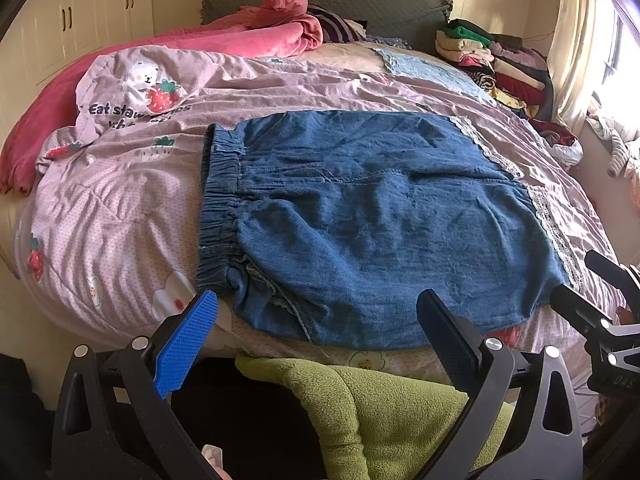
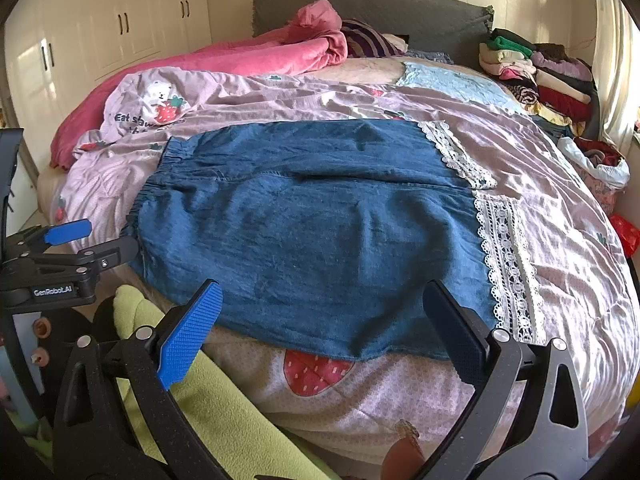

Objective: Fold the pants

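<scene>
Blue denim pants [image 1: 360,220] lie spread flat on the pink strawberry quilt [image 1: 120,208], elastic waistband [image 1: 218,200] to the left, white lace leg hems [image 1: 556,232] to the right. They also show in the right wrist view [image 2: 320,232], with the lace hems [image 2: 508,256] on the right. My left gripper [image 1: 316,320] is open and empty, just short of the pants' near edge by the waistband end. My right gripper [image 2: 320,312] is open and empty, at the near edge toward the hem end. The right gripper shows at the left view's edge [image 1: 592,304], the left gripper at the right view's edge [image 2: 92,244].
A pink blanket [image 1: 240,36] lies at the bed's far left. A pile of folded clothes [image 1: 492,60] sits at the far right by the headboard [image 1: 360,0]. A green fleece garment [image 1: 380,412] hangs at the bed's near edge. White wardrobes [image 2: 100,28] stand left.
</scene>
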